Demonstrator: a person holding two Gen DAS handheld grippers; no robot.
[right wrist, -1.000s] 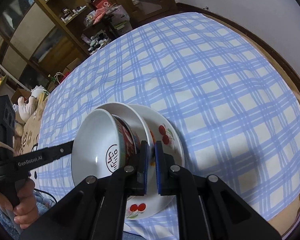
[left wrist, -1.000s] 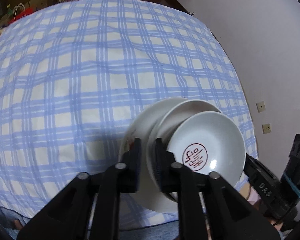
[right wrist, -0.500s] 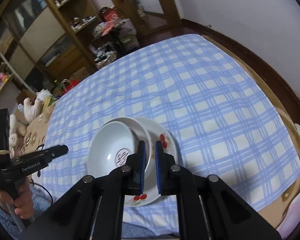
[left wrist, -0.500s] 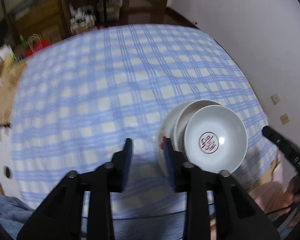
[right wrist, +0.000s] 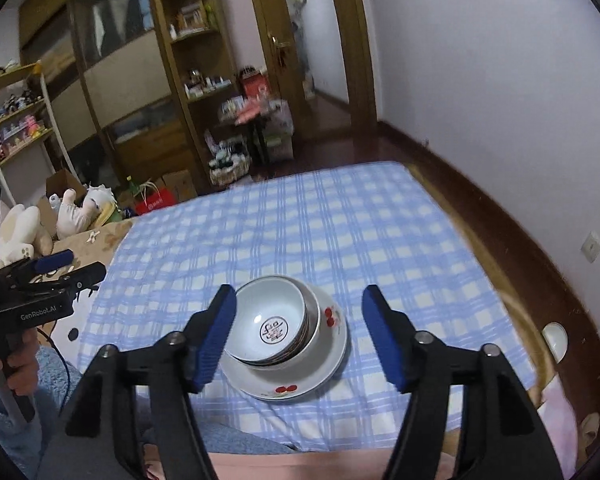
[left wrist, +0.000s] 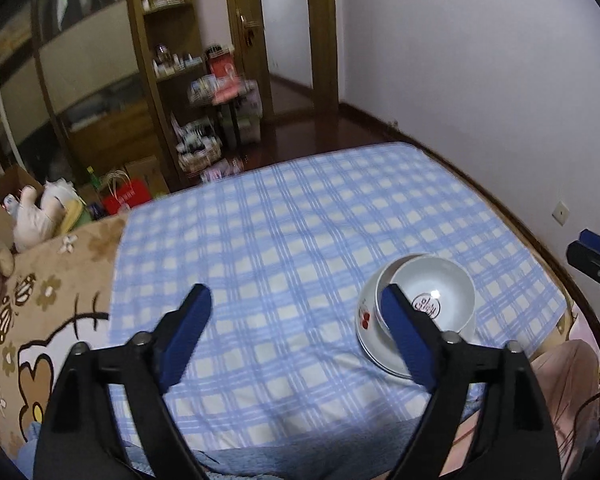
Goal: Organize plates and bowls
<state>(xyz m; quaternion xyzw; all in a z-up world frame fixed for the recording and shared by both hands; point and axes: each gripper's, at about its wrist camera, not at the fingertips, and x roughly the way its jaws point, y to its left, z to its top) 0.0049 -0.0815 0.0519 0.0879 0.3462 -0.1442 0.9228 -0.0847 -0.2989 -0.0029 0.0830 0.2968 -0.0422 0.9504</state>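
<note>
The bowls [right wrist: 270, 320] sit nested one inside another on the cherry-patterned plate [right wrist: 296, 376] — the whole stack rests on the blue-checked cloth [right wrist: 340, 232] near its front edge. The top bowl shows a red emblem at its bottom. The right gripper [right wrist: 296, 334] hangs above the stack with its jaws spread wide and nothing between them. The left gripper [left wrist: 296, 336] is also wide open and holds nothing — the stack lies off to its right, partly behind its right finger. A wooden cabinet [right wrist: 168, 80] stands beyond the cloth.
</note>
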